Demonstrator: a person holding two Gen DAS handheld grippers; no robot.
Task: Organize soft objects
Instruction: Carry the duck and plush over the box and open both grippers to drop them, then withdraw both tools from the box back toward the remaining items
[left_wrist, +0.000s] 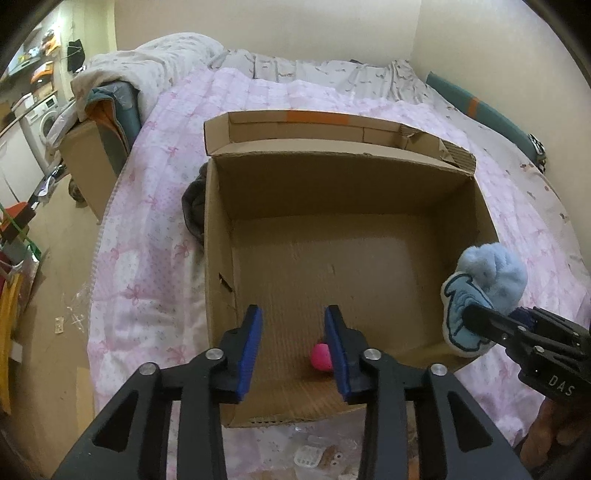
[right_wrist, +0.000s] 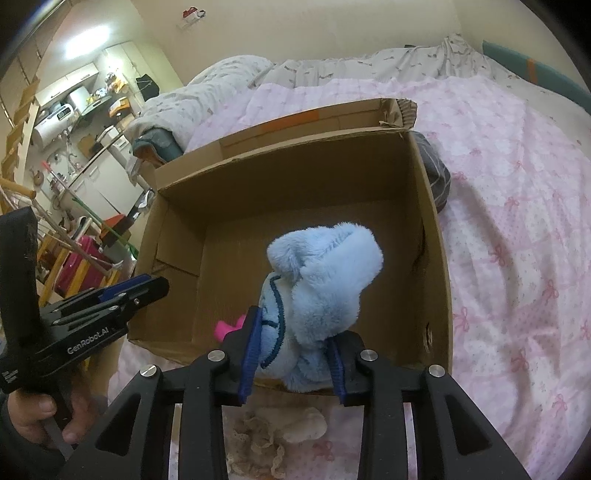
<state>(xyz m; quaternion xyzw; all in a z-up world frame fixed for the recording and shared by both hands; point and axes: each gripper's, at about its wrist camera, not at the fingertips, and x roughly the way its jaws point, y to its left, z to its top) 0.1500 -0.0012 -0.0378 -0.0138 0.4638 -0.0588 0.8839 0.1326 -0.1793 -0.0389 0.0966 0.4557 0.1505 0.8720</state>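
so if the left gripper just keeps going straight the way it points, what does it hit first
Most likely the cardboard box floor: the open left gripper aims down into it. The pink toy lies near its right finger and might be brushed first; depth is unclear.

Home bedroom: bed (left_wrist: 155, 229) with pink bow-print quilt (right_wrist: 517, 206), bunched duvet (left_wrist: 147, 62); washing machine (left_wrist: 46, 120) and kitchen cabinets (right_wrist: 74, 79) beyond.

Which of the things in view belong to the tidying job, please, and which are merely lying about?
Job: blue plush toy in the right gripper; cardboard box; pink soft toy inside; empty left gripper.
Lying about: dark cloth beside box; lace fabric; pink bedspread.
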